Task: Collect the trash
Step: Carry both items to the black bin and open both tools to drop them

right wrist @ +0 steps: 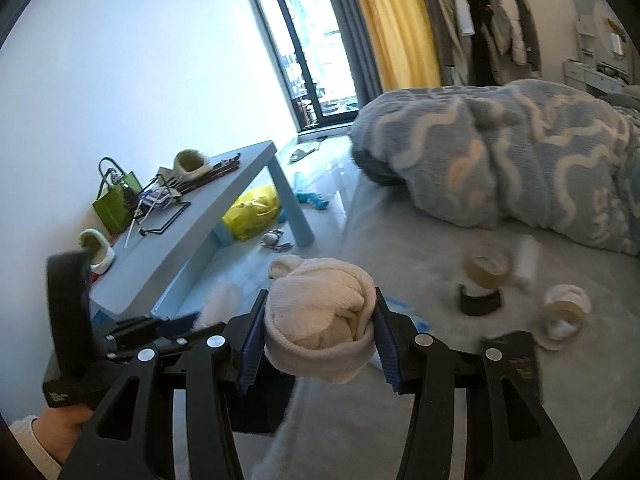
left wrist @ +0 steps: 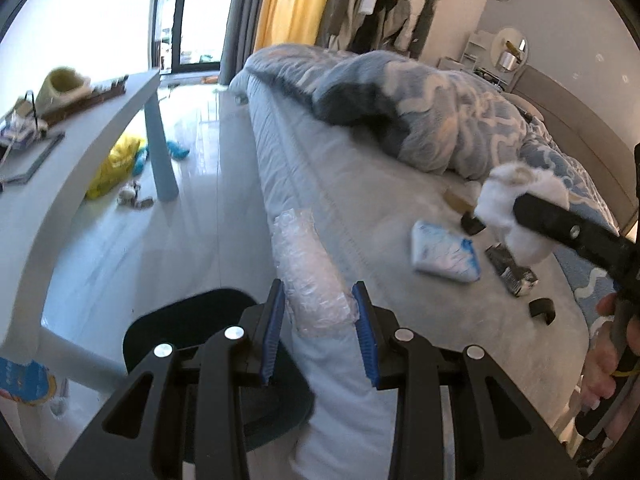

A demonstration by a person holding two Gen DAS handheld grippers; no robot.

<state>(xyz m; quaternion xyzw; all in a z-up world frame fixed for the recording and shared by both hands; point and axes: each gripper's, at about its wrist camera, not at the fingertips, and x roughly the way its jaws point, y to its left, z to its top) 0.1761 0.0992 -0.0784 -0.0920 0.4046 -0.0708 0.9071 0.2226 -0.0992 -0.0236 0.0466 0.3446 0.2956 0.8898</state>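
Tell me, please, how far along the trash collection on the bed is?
Midway. In hand: the left claw grips bubble wrap, the right claw a balled white sock. Left on the bed: a tissue pack, tape rolls, a dark wrapper. No bin shows.

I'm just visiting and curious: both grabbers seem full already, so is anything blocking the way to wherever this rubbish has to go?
No bin shows in either view, so the path cannot be judged. The left gripper is shut on a crumpled clear plastic wrap; the right gripper is shut on a rolled cream sock bundle. Nothing stands between pads and load.
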